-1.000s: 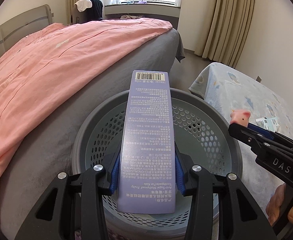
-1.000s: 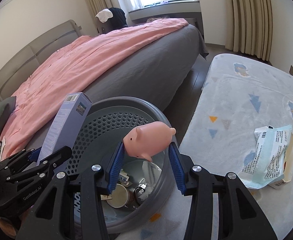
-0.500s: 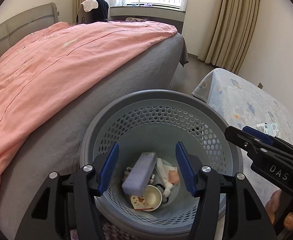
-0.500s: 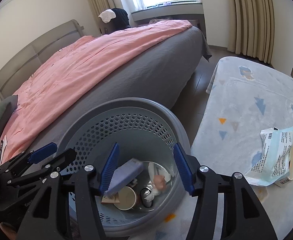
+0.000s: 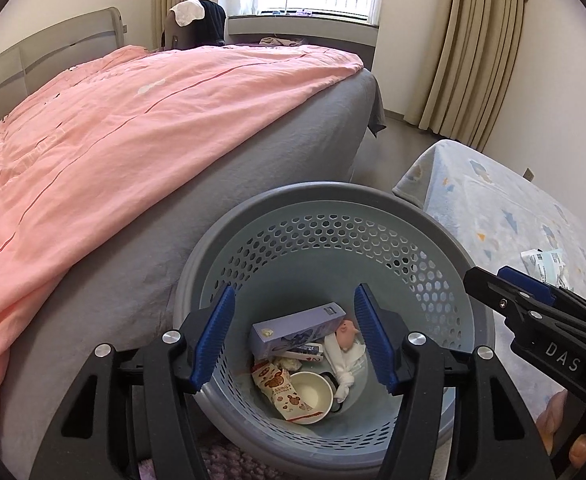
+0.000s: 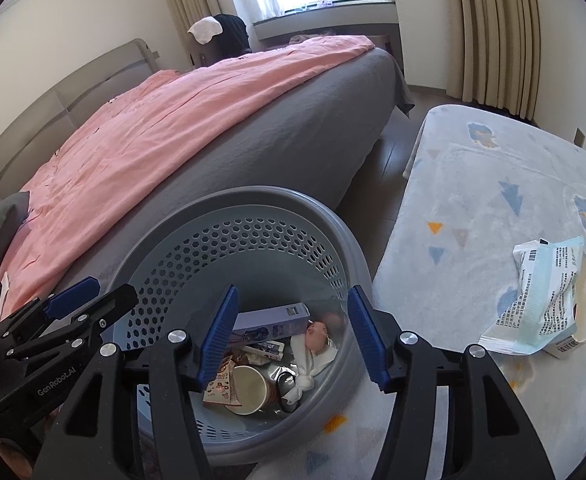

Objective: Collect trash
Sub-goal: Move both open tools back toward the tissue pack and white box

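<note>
1. Left gripper (image 5: 293,334) and right gripper (image 6: 293,334) both hang over the bin (image 5: 229,236) with jaws spread and nothing between them; a second ago one clamped the purple box (image 5: 297,330), the other the pig toy (image 5: 347,330).
2. Both pieces now lie in the bin among a cup (image 5: 311,392), a snack wrapper (image 5: 279,390) and a white tissue (image 5: 343,364), so two more items are collected.
3. Count: two grippers, one bin, one box, one pig, one cup.
4. One pale blue packet (image 6: 549,300) remains on the rug (image 6: 473,200), over a small carton, likely the next pickup.
</note>
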`<action>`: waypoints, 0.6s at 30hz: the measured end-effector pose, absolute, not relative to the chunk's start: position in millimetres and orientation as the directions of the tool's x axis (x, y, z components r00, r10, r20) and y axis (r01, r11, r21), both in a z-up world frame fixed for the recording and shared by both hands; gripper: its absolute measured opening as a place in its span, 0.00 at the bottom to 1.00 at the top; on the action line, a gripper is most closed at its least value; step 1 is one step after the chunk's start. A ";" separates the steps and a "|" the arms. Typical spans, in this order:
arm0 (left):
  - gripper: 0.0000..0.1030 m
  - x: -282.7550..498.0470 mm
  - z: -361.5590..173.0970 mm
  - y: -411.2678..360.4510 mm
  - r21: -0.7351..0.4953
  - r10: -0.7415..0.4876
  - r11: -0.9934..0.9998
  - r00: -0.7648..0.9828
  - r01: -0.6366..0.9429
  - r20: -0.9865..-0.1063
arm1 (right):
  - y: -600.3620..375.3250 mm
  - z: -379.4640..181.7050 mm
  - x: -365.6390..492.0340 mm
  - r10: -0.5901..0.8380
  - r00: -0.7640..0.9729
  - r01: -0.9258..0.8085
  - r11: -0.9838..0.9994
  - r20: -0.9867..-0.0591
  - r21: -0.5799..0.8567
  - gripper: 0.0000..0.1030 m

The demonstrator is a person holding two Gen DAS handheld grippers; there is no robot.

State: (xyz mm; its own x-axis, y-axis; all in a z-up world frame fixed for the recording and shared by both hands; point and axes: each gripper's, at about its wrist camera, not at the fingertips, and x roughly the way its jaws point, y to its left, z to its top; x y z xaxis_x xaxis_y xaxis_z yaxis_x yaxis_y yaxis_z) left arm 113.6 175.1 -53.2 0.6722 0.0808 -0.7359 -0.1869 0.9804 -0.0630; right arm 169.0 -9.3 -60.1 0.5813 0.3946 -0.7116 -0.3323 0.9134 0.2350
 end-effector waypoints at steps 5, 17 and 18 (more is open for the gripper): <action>0.59 112.7 -52.1 175.1 -0.059 0.086 0.980 0.677 -0.188 -0.731 | -10.2 -58.5 165.8 0.389 0.586 -0.326 0.916 -0.711 0.232 0.56; 0.64 108.5 -50.3 170.0 -0.048 0.093 0.982 0.689 -0.183 -0.719 | -20.0 -54.2 157.8 0.372 0.596 -0.295 0.926 -0.711 0.237 0.56; 0.64 108.2 -49.9 169.5 -0.047 0.093 0.982 0.690 -0.182 -0.718 | -21.1 -53.9 156.7 0.369 0.598 -0.292 0.927 -0.711 0.235 0.56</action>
State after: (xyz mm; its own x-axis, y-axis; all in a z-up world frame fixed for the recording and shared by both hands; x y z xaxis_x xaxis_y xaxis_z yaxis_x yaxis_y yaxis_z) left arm 108.2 169.5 -49.9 0.6902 0.0931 -0.7176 -0.1815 0.9823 -0.0471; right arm 156.7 -21.1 -53.9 0.5983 0.3691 -0.7112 -0.2923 0.9270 0.2352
